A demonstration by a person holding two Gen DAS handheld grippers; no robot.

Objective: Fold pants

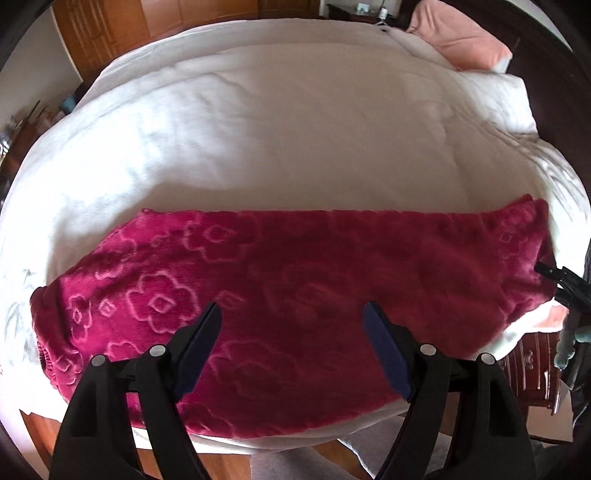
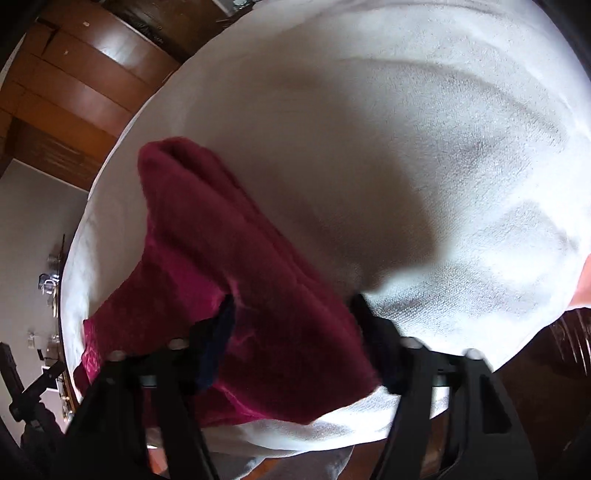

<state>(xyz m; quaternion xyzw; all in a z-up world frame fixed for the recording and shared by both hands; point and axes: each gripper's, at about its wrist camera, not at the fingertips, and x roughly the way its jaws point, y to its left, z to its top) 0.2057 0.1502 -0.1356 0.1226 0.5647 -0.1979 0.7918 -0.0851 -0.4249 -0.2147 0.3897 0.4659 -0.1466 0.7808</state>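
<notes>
A white-covered bed (image 1: 295,122) carries the red pants (image 1: 295,295), laid lengthwise along its near edge. The left gripper (image 1: 291,325) is held open above them — empty. The right gripper (image 2: 291,299) straddles the right end, its hold unclear — the plush fabric may slip free or bunch when lifted.

White bed (image 1: 288,122), pink pillow (image 1: 458,37), wooden wardrobe (image 1: 122,26).

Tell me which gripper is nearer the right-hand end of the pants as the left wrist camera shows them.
Right. The right gripper straddles that end of the pants; the left gripper hangs open above their middle.
</notes>
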